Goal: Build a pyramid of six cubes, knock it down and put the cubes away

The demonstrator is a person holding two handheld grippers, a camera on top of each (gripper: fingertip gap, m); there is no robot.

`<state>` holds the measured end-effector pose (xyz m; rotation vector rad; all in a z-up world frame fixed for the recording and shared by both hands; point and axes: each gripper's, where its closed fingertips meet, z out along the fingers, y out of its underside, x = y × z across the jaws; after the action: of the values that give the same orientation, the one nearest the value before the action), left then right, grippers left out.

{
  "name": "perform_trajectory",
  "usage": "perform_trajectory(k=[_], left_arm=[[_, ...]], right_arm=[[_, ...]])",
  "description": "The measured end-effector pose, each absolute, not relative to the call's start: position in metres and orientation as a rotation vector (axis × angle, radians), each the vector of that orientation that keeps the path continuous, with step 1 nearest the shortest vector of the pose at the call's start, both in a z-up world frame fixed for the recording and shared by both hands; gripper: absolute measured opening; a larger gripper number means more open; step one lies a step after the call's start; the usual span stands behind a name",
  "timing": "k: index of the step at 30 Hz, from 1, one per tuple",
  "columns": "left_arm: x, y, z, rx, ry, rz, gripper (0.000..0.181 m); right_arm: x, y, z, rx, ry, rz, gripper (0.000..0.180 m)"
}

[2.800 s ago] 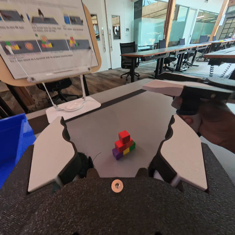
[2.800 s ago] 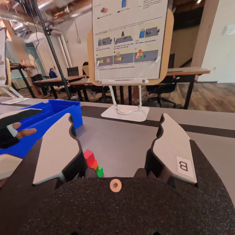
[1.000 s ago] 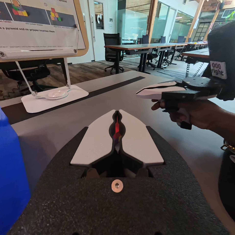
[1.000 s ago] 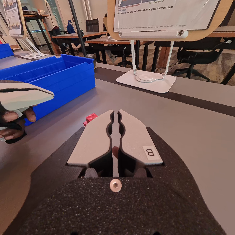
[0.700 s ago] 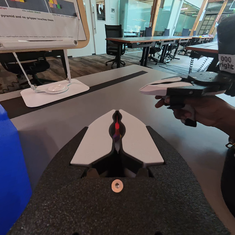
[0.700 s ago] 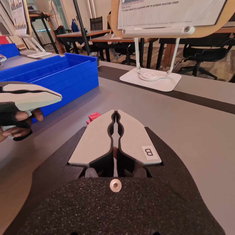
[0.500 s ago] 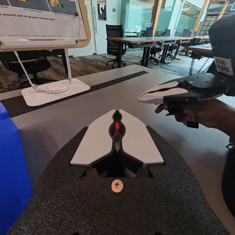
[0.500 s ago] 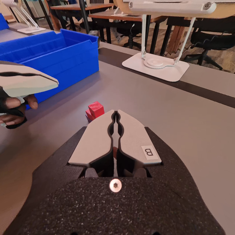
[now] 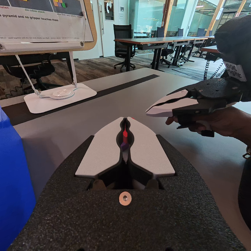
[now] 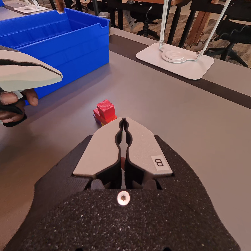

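Right tool tipped toward pyramid, apparently empty.

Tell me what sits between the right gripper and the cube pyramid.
Nothing visible. The right gripper, shut and empty, has its tip just short of the cube pyramid, with only bare grey table there. The left gripper hangs off to the side.

Writing shows on the instruction sheet and right claw sticker.

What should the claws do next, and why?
Probably nudge the right claw forward into the pyramid to topple it. The cubes are stacked, both claws are shut and empty, and the right one's tip sits right beside the stack. The bin waits behind it.
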<state>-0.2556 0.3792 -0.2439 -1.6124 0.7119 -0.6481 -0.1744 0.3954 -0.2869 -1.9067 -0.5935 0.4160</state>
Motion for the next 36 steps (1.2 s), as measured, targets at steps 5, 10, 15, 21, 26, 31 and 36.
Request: perform_trajectory(k=[5, 10, 15, 21, 26, 31, 36], left_arm=[[-0.257, 0.380, -0.244, -1.620, 0.701, -0.637, 0.002], [-0.268, 0.396, -0.234, -1.628, 0.534, -0.582, 0.146], [-0.263, 0.395, -0.239, -1.651, 0.566, -0.594, 0.146], [-0.261, 0.394, -0.241, -1.656, 0.579, -0.591, 0.146], [-0.261, 0.395, -0.243, -1.664, 0.579, -0.592, 0.146], [-0.261, 0.395, -0.242, -1.660, 0.578, -0.590, 0.146], [-0.262, 0.396, -0.242, -1.658, 0.570, -0.586, 0.146]], right_arm=[[-0.174, 0.396, -0.285, -1.896, -0.591, 0.409, 0.002], [-0.166, 0.409, -0.261, -1.763, -0.437, 0.395, 0.111], [-0.159, 0.415, -0.258, -1.751, -0.369, 0.397, 0.135], [-0.157, 0.415, -0.263, -1.776, -0.399, 0.333, 0.132], [-0.156, 0.415, -0.266, -1.795, -0.402, 0.319, 0.131], [-0.154, 0.416, -0.265, -1.794, -0.392, 0.307, 0.129], [-0.152, 0.416, -0.265, -1.798, -0.379, 0.301, 0.129]])
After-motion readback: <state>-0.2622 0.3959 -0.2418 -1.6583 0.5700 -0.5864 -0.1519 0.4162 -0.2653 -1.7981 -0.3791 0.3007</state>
